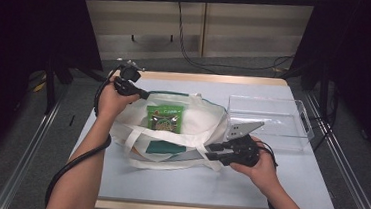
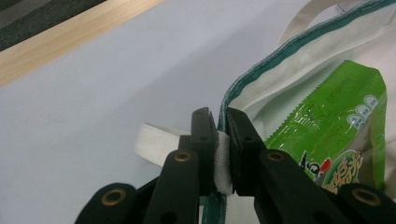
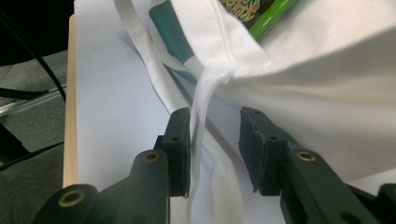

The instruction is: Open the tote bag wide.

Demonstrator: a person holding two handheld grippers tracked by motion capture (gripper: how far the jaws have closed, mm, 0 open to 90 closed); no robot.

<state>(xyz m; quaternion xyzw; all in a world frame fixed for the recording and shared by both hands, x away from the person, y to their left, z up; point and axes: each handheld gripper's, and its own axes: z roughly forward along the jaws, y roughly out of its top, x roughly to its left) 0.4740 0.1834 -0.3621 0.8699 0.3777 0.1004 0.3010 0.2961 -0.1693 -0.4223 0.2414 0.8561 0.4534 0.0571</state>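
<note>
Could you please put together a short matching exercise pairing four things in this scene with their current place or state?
Things:
1. left claw
2. right claw
3. green snack packet
4. clear plastic tray

Places or states:
A. empty, at the table's right side
B. open, a white strap hanging between its jaws
C. lying in the tote bag's mouth
D. clamped on the bag's rim

Pairs: 1-D, 2-B, 3-C, 4-A
</note>
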